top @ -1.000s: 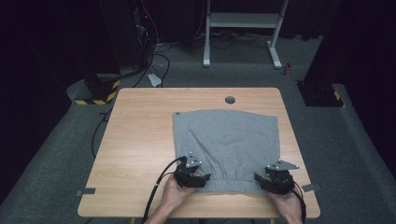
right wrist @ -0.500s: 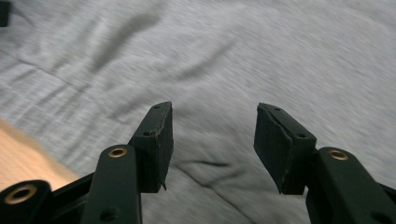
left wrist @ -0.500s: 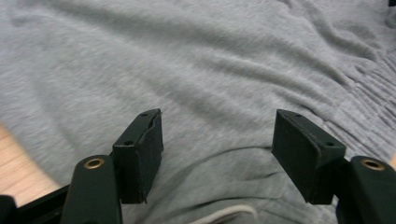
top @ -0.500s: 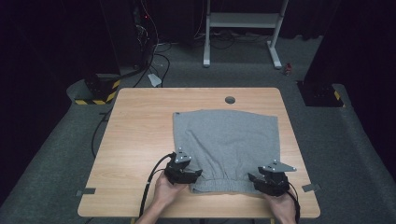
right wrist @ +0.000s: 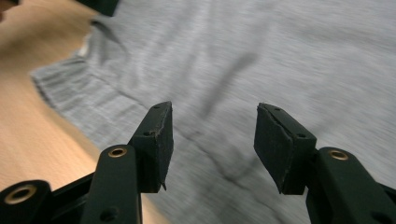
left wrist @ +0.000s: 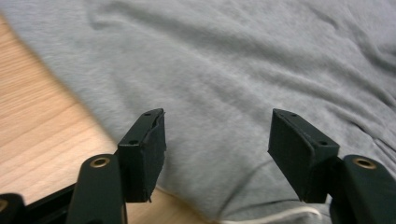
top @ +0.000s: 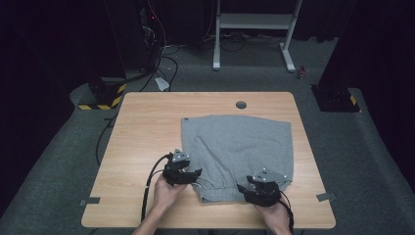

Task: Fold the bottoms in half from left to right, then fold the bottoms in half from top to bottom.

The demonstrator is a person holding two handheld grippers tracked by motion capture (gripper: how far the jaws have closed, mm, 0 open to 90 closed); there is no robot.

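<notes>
Grey shorts (top: 239, 149) lie flat on the table (top: 142, 127). At their near-left corner the left gripper (top: 192, 175) has just been narrowing, jaws apart, nothing pinched. At their near-right corner the right gripper (top: 254, 192) gapes empty. Likely step: grasping the waistband; each must lower and pinch.

Table lit, surroundings dark; right gripper view blurred.

Dark room, grey carpet (top: 372, 161), wooden table (top: 147, 127)
</notes>
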